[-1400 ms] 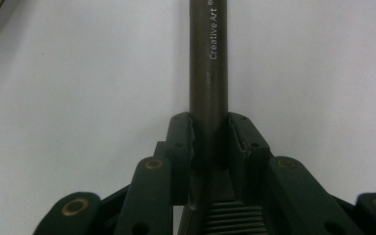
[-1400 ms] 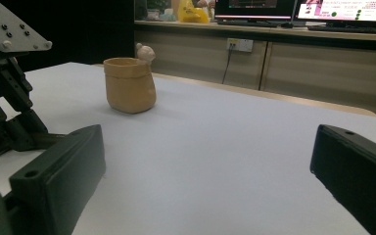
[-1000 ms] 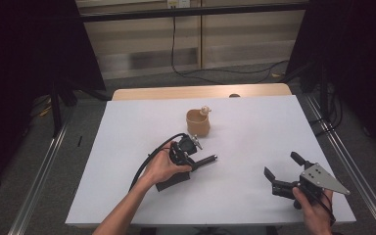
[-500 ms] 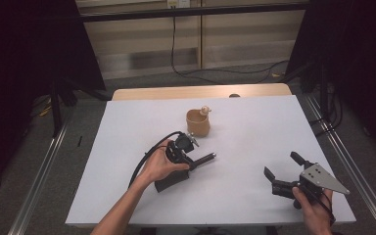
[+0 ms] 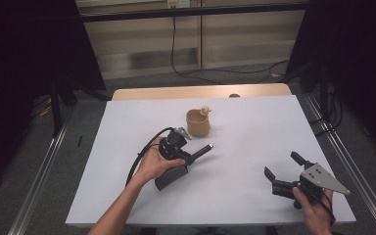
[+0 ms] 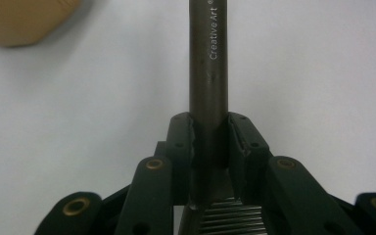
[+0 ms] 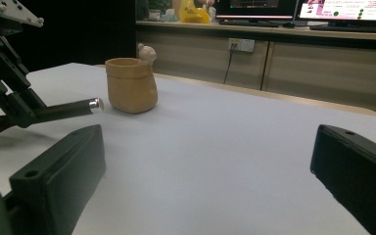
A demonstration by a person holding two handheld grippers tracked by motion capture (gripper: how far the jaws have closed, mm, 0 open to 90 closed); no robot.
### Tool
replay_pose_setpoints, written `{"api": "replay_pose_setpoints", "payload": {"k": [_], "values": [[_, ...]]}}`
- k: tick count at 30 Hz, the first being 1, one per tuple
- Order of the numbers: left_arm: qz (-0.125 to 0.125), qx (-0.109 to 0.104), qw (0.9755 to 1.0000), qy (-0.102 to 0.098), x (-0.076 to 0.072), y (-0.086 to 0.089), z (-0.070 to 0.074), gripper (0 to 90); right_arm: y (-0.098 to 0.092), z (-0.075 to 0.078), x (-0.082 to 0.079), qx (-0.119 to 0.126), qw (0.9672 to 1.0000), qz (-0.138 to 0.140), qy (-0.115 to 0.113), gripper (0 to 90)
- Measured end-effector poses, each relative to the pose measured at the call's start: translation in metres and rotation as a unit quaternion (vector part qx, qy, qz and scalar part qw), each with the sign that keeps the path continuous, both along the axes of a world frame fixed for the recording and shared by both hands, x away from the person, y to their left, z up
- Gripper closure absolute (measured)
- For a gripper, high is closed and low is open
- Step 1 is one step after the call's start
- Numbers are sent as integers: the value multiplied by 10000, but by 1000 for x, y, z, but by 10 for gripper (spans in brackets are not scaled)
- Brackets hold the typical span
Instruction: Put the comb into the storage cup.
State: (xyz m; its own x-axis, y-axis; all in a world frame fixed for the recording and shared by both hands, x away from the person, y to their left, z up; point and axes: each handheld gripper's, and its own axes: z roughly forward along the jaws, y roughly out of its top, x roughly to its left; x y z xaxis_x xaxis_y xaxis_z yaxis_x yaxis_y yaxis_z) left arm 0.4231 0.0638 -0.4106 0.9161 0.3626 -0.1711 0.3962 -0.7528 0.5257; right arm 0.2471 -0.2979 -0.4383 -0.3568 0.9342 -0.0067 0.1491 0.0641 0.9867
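Item: dark pen (image 6: 208, 73). Your left gripper (image 5: 192, 156) is clenching it level, tip aiming toward the tan pot (image 5: 198, 123), likely for insertion. Your right gripper (image 5: 284, 169) is idling released above the surface (image 5: 254, 196).

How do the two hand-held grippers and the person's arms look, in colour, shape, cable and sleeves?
The left hand-held gripper is black, with a black cable looping from it. Its jaws are black links with brass-coloured rivets and ribbed pads. The right hand-held gripper is also black, with two blocky jaws, and it carries a grey three-cornered plate with small holes on top. Both forearms are bare, with no sleeves in view.
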Motion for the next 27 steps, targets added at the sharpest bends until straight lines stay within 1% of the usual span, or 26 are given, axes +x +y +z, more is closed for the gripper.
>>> {"api": "replay_pose_setpoints", "payload": {"k": [1,2,3,5,7,9,11,12,15,18,19,20,21,23,25,26,27], "values": [[34,-83,10000,-8,0,1,1,732,0,0,0,0,10000,5,-6,0],[52,-117,9999,-66,0,4,4,731,0,0,0,-1,10000,7,-6,0],[52,-117,9999,-66,0,4,4,732,0,0,0,2,10000,10,-7,0],[155,-242,9996,-76,0,6,7,732,0,0,0,4,10000,11,-6,0],[170,-293,9994,-102,1,9,8,731,0,0,0,13,10000,-9,-5,0],[282,-341,9989,-136,0,11,8,731,0,0,0,26,10000,-2,-11,0],[341,-376,9986,-163,-1,13,9,731,0,0,0,25,10000,-13,-12,0],[345,-386,9984,-210,-1,15,9,731,0,0,0,28,10000,-17,-13,0],[438,-526,9973,-271,-3,22,13,731,0,0,0,24,10000,-17,-19,0],[584,-773,9947,-339,-5,31,16,731,0,0,0,61,10000,-4,-37,0],[590,-853,9936,-438,-6,35,17,731,0,1,-1,58,10000,20,-60,0],[611,-920,9927,-490,-7,37,17,731,0,0,0,50,10000,17,-61,0],[611,-920,9927,-490,-7,37,17,732,0,0,0,50,10000,17,-61,0],[589,-1052,9912,-541,-8,41,17,731,-1,1,0,59,10000,1,-40,0],[544,-1078,9908,-606,-10,45,17,731,-1,1,0,99,9999,-17,-52,0],[579,-1107,9898,-677,-13,50,17,731,-1,1,0,114,9999,-19,-58,0],[579,-1107,9898,-677,-13,50,17,731,-1,1,0,114,9999,-19,-58,0]]}}
